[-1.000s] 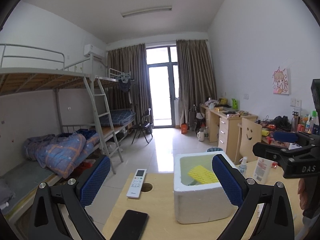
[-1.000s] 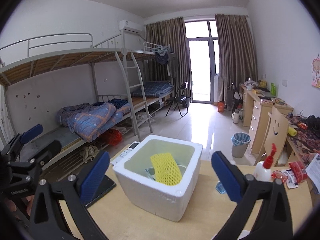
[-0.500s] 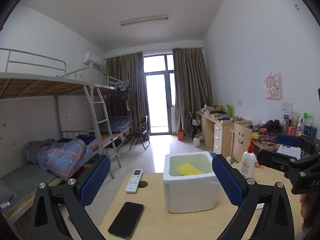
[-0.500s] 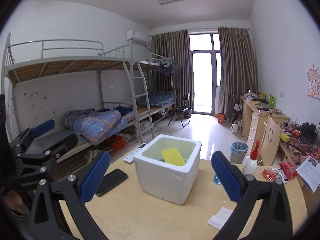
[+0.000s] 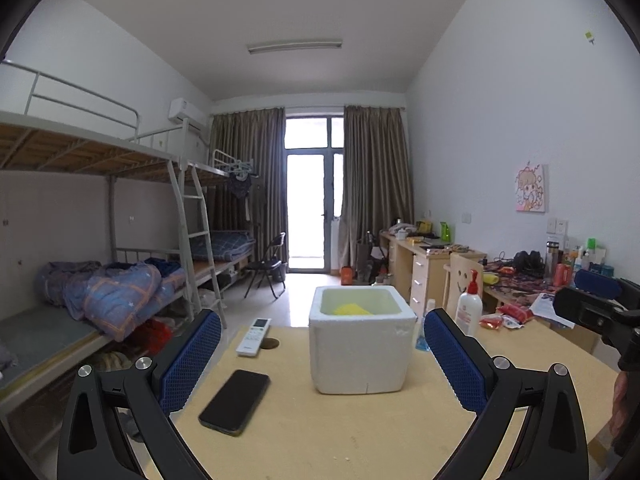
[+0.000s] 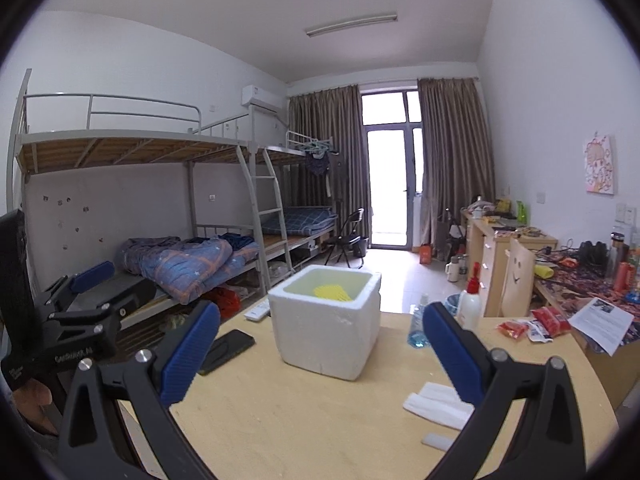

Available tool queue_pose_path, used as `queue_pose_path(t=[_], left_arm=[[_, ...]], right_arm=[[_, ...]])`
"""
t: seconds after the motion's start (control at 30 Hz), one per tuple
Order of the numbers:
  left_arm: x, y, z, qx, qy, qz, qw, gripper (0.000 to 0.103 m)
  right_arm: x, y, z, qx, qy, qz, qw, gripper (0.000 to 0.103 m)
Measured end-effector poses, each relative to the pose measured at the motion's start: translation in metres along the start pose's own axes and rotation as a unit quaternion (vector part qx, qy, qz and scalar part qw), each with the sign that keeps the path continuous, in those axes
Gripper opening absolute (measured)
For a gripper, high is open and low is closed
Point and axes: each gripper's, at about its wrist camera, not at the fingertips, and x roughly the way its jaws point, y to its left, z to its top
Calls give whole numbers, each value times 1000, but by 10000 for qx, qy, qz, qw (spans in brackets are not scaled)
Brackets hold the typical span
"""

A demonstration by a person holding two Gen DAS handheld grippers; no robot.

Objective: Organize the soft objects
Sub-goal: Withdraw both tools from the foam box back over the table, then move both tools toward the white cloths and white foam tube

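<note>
Presently, both grippers are held level above the wooden table (image 5: 320, 440), aimed at the white foam box (image 5: 360, 344). The left gripper (image 5: 320, 360) and right gripper (image 6: 320, 356) are spread wide apart, nothing gripped. A yellow mesh sleeve (image 6: 332, 292) is seen inside the box; white foam pieces (image 6: 436, 400) lie beside the right gripper.

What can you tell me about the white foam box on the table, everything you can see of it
The white foam box looks like thick-walled polystyrene, roughly cubic, lidless and upright on the wooden table. Its inside looks pale yellowish, and a yellow mesh foam sleeve lies in it, partly hidden by the rim. Its near face shows small scuffs. Neither pair of tongs touches it; phone and remote lie apart to its left.
</note>
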Motion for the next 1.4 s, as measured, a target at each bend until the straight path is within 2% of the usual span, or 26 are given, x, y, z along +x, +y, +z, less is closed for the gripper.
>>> queue_pose_path(t=[0.27, 0.53, 0.77, 0.87, 1.13, 1.4], left_arm=[[-8, -4, -20, 0, -187, -40, 9998, 102], [-13, -2, -58, -126, -247, -62, 9996, 102], [0, -1, -78, -196, 28, -310, 9993, 102], [8, -4, -83, -228, 164, -259, 9993, 102], [27, -34, -85, -168, 407, -452, 9980, 102], [44, -88, -93, -77, 673, -944, 9932, 102]], right_arm=[[-9, -5, -26, 135, -65, -143, 9998, 103], [-1, -2, -59, 153, -40, -277, 9995, 103], [-5, -8, -75, 66, 24, -366, 9993, 103], [-5, -9, -79, 51, 52, -409, 9991, 103], [-12, -44, -90, 166, 206, -605, 9978, 103], [-32, -87, -103, 207, 373, -945, 9946, 103]])
